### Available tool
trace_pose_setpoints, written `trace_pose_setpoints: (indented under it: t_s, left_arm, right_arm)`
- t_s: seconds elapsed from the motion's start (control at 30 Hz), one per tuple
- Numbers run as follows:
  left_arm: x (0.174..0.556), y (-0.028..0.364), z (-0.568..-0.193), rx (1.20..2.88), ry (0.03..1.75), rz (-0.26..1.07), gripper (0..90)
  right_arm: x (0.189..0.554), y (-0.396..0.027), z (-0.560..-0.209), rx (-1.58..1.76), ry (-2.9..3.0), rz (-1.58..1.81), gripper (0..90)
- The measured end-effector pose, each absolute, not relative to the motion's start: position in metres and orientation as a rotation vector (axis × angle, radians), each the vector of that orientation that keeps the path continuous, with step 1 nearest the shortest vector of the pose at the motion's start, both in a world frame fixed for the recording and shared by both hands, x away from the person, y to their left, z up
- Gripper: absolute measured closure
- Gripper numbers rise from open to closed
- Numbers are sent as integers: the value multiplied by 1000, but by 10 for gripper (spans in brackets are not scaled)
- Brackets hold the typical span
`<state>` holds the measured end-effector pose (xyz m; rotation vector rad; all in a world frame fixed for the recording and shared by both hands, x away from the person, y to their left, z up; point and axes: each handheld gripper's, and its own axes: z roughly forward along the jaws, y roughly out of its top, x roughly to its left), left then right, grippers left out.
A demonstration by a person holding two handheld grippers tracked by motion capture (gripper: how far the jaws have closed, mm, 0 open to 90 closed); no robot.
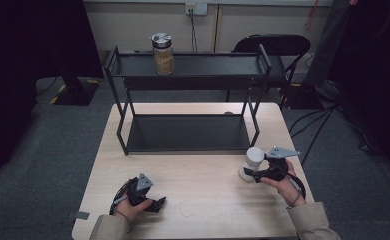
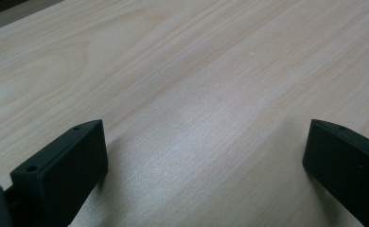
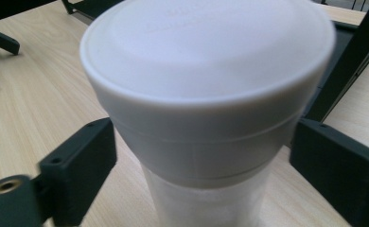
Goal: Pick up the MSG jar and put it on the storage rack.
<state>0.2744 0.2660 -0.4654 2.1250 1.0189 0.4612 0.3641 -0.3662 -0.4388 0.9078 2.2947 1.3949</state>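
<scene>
A white jar [image 1: 254, 159] with a wide white lid [image 3: 206, 61] stands upright on the wooden table [image 1: 208, 195], at the right, in front of the black rack. My right gripper [image 1: 250, 172] comes at it from the right; in the right gripper view its two black jaws sit against either side of the jar [image 3: 201, 142] just under the lid's rim, with no gap showing. My left gripper [image 1: 158, 202] rests low at the table's front left, open, with only bare wood [image 2: 204, 142] between its jaws.
A black two-tier metal rack [image 1: 188, 132] stands across the back half of the table. A glass jar with a metal lid [image 1: 163, 55] sits on its upper tier. A dark chair [image 1: 278, 47] and cables lie behind the table.
</scene>
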Motion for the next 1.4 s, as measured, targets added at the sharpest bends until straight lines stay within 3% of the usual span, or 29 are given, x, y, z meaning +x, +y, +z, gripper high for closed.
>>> trace_pose_setpoints:
  t_s: [0.3, 0.87, 1.4]
  left_arm:
    - [274, 266, -465, 2125, 1019, 461, 0]
    - [274, 266, -466, 2124, 1019, 461, 0]
    - [274, 266, -465, 2124, 1020, 462, 0]
  right_arm:
    - [365, -369, -440, 860, 2287, 1402, 315]
    - [358, -361, -438, 790, 2271, 1367, 338]
    - [360, -350, -407, 731, 2334, 1332, 340]
